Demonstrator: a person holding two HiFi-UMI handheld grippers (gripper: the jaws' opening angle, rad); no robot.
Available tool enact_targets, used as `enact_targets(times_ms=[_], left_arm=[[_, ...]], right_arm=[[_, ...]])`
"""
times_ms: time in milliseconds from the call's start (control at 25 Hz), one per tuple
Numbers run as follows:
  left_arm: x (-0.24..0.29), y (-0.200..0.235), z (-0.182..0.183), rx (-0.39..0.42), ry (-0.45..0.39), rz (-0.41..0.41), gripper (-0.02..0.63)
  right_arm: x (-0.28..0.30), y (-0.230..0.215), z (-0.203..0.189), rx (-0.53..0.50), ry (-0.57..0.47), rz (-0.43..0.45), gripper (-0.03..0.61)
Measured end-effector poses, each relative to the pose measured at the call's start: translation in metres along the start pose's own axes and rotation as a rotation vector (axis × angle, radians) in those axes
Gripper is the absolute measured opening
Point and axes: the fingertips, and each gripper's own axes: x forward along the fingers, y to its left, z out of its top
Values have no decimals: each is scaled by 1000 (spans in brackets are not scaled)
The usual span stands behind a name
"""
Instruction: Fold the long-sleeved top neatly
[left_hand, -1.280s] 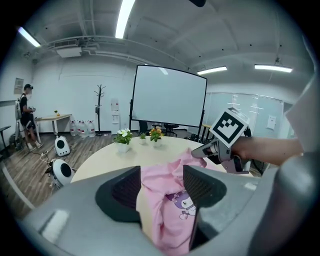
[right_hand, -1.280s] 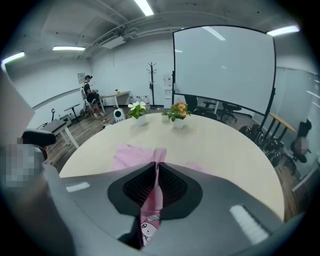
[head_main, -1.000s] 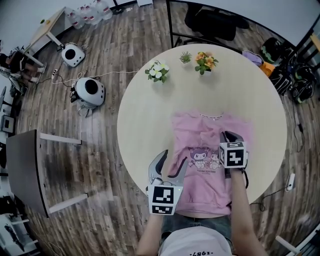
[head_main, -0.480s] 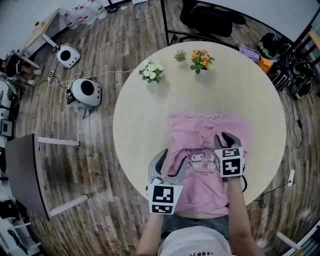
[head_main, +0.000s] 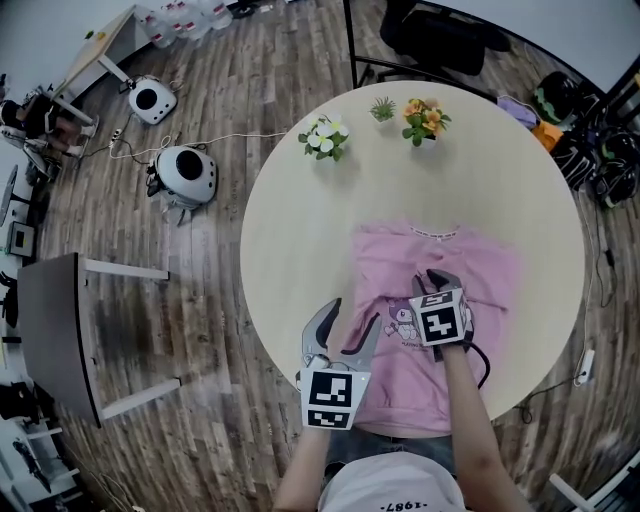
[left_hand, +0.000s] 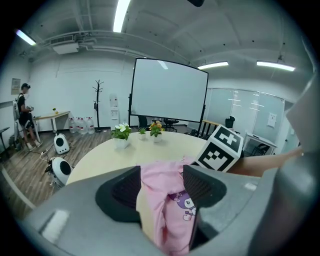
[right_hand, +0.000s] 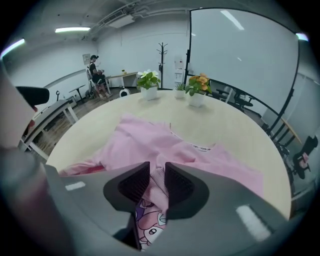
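I see a pink top (head_main: 480, 275) lying front-up on the near half of a round bench (head_main: 300, 220). Its collar points away from me and its hem reaches the bench's near edge.

My left hand-held gripper (head_main: 350, 318) hovers at the top's left edge, partway between hem and shoulder. Its jaws stand wide apart. In the left gripper view, pink cloth with the cartoon print shows in the gap, but neither pad presses on it.

My right hand-held gripper (head_main: 432, 280) sits over the middle of the top, just above the print. Its jaws are drawn nearly together and pinch a raised fold of the pink cloth between the pads. Wrinkles spread from that pinch toward the collar.

Small potted plants (head_main: 325, 138) stand at the bench's far side, well apart from the top.
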Motion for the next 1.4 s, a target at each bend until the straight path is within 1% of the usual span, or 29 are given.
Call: enact_targets(times_ms=[80,120,360,520,680,840,960,1000,1120,1280,1400], left_arm=[[-2,2,0,-1,1,7,267],[-2,3,0,-2,1,8,267],[2,-3,1,9,-5,-3,267],[7,-17,5,27,-7,-29,267],[15,-36,7,46,-4,-63,267],[21,-54,7,69,10,-93,267],[22,-65,6,79,20,-106,267],[22,-67,6,81,22,-108,267],[24,-71,5,88,29,-111,267],[24,-72,3,92,35,-106,267],[21,-69,2,94,33,-100,267]], right_arm=[[2,-3,-3,6,6,-11,86],[1,-4,-3,14,-1,-16,78],[-28,-30,2,61,-91,-78,71],[-63,-70,-2,128,-153,-151,69],[-89,-118,-20,222,-188,-216,69],[-98,-154,-49,306,-170,-250,71],[-98,-174,-72,347,-140,-280,80],[-99,-181,-79,353,-130,-297,91],[-101,-201,-94,370,-109,-342,87],[-109,-214,-110,390,-102,-358,86],[-117,-214,-120,387,-94,-366,86]])
